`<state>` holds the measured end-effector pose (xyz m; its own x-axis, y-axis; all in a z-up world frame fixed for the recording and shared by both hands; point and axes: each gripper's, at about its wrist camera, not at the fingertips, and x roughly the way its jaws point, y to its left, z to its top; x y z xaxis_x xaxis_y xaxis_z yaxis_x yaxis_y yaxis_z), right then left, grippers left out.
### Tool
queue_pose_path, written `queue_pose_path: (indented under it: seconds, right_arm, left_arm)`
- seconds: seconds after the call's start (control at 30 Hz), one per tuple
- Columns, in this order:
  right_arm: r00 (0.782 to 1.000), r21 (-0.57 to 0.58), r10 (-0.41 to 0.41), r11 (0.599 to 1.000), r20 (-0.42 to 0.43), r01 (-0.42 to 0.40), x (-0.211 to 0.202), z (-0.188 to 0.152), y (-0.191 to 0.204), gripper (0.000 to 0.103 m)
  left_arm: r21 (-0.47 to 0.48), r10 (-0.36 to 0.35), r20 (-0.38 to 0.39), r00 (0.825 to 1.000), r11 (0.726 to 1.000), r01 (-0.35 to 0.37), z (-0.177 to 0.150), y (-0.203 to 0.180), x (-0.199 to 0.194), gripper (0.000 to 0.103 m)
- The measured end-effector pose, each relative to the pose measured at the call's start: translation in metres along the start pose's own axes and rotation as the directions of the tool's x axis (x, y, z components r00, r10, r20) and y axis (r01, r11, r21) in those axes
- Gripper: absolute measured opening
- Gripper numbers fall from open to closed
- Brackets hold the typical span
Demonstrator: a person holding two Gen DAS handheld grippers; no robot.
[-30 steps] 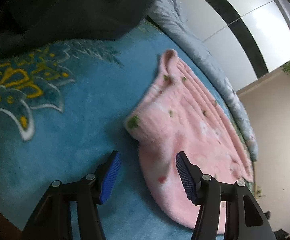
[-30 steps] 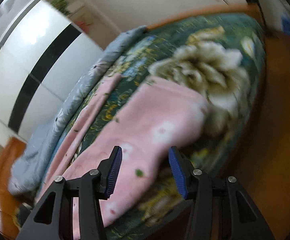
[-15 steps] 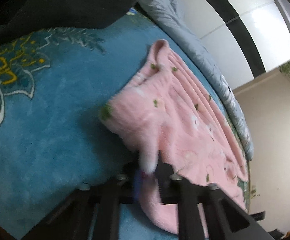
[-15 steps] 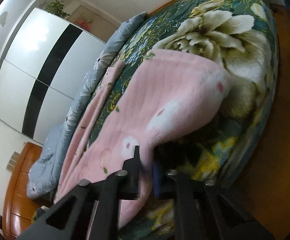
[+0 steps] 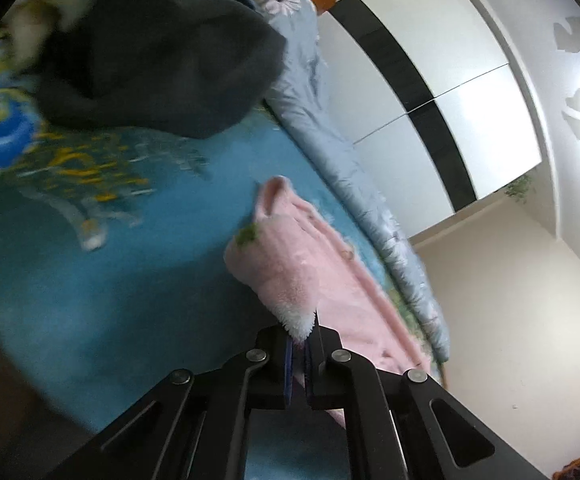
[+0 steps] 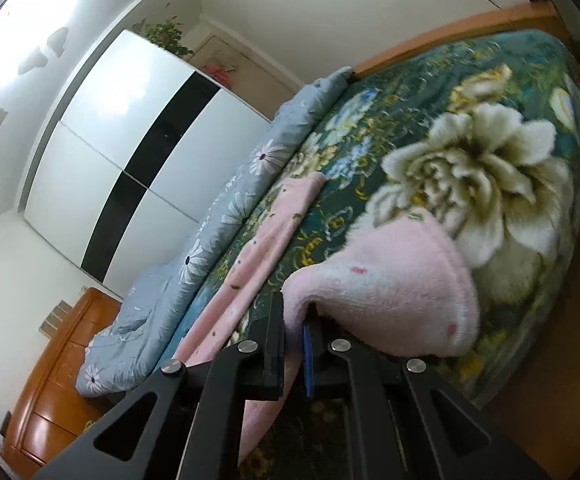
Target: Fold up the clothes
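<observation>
Both grippers, open a second ago, now pinch corners of the fluffy pink fleece garment (image 5: 302, 264): left gripper (image 5: 299, 346) and right gripper (image 6: 293, 334) each lift an edge off the floral bed blanket (image 6: 470, 112), so the fold is starting

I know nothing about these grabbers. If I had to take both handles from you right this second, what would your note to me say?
Left gripper: shut on an edge of the pink fleece garment.
Right gripper: shut on another edge of the same garment, which bulges up over the jaws.
The rest of the garment trails across the floral blanket toward the grey quilt. A dark garment lies further up the bed, untouched.
Done: both edges gripped.
Left: carry the held edges over to make the fold, probably, then release.
</observation>
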<state>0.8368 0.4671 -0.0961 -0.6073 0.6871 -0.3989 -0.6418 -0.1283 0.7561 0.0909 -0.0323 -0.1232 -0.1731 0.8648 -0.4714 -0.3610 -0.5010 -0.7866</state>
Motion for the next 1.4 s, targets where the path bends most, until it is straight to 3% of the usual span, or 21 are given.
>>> queue_pose_path:
  seconds: [0.17, 0.33, 0.47, 0.77, 1.03, 1.27, 1.3, 1.37, 1.4]
  right_arm:
    - [0.999, 0.042, 0.037, 0.998, 0.016, -0.038, 0.011, 0.013, 0.007, 0.007]
    - [0.997, 0.003, 0.066, 0.998, 0.043, -0.066, 0.037, 0.05, 0.05, 0.007]
    - [0.997, -0.032, 0.046, 0.998, 0.056, -0.045, 0.07, 0.084, 0.09, 0.007]
    - [0.991, -0.089, -0.136, 0.987, 0.001, 0.136, 0.212, 0.129, 0.15, 0.007]
    - [0.966, -0.168, -0.256, 0.955, -0.043, 0.246, 0.317, 0.119, 0.167, 0.007]
    - [0.943, -0.202, -0.326, 0.93, -0.068, 0.307, 0.355, 0.102, 0.151, 0.01]
    - [0.946, -0.205, -0.314, 0.934, -0.076, 0.294, 0.358, 0.099, 0.149, 0.013]
    - [0.959, -0.24, -0.267, 0.941, -0.09, 0.239, 0.356, 0.093, 0.154, 0.044]
    - [0.965, -0.263, -0.243, 0.941, -0.096, 0.211, 0.355, 0.09, 0.157, 0.063]
  left_arm:
    - [-0.081, -0.058, -0.048, 0.997, 0.995, 0.054, 0.01, 0.003, 0.022, 0.004]
    - [-0.202, -0.199, -0.075, 0.977, 0.963, 0.181, 0.042, -0.019, 0.057, 0.004]
    - [-0.246, -0.244, -0.046, 0.969, 0.943, 0.226, 0.076, -0.038, 0.086, 0.005]
    - [-0.353, -0.166, -0.078, 0.983, 0.927, 0.129, 0.135, -0.035, 0.184, 0.005]
    - [-0.392, -0.089, -0.119, 0.989, 0.919, 0.036, 0.161, -0.005, 0.24, 0.005]
    - [-0.353, -0.05, -0.149, 0.988, 0.936, -0.005, 0.17, 0.006, 0.268, 0.01]
    - [-0.344, -0.045, -0.158, 0.986, 0.939, -0.012, 0.171, 0.006, 0.271, 0.011]
    - [-0.297, -0.037, -0.166, 0.985, 0.955, -0.015, 0.168, -0.001, 0.269, 0.02]
    - [-0.254, -0.037, -0.172, 0.984, 0.967, -0.008, 0.167, -0.008, 0.267, 0.033]
